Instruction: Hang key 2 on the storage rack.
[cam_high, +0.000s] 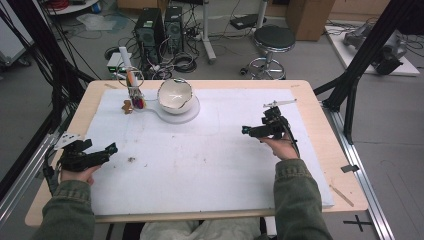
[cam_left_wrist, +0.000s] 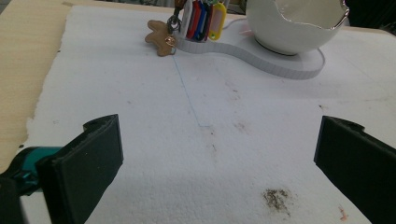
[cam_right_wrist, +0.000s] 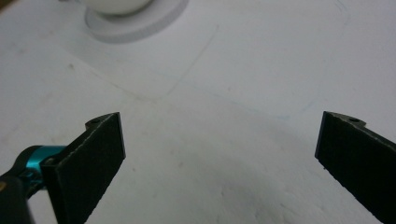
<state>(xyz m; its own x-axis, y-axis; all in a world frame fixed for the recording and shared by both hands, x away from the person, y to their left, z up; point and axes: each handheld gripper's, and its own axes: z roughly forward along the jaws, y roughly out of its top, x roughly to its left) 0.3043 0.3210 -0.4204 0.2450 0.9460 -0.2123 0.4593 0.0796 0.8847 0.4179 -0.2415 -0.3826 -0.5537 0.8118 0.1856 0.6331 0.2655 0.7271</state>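
White bowl (cam_right_wrist: 116, 5) cut off at top; right tongs (cam_right_wrist: 219, 154) gape empty.

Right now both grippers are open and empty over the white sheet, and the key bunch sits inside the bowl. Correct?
Not quite. The key bunch is outside the bowl, beside it on the white stand, as the left gripper view shows. The rest holds: the left gripper and right gripper are both open and empty over the white sheet.

The white mat (cam_high: 215, 150) lies bare between both grippers, and only the bowl (cam_high: 175, 94) and key tags (cam_high: 136, 100) stand at its far left edge
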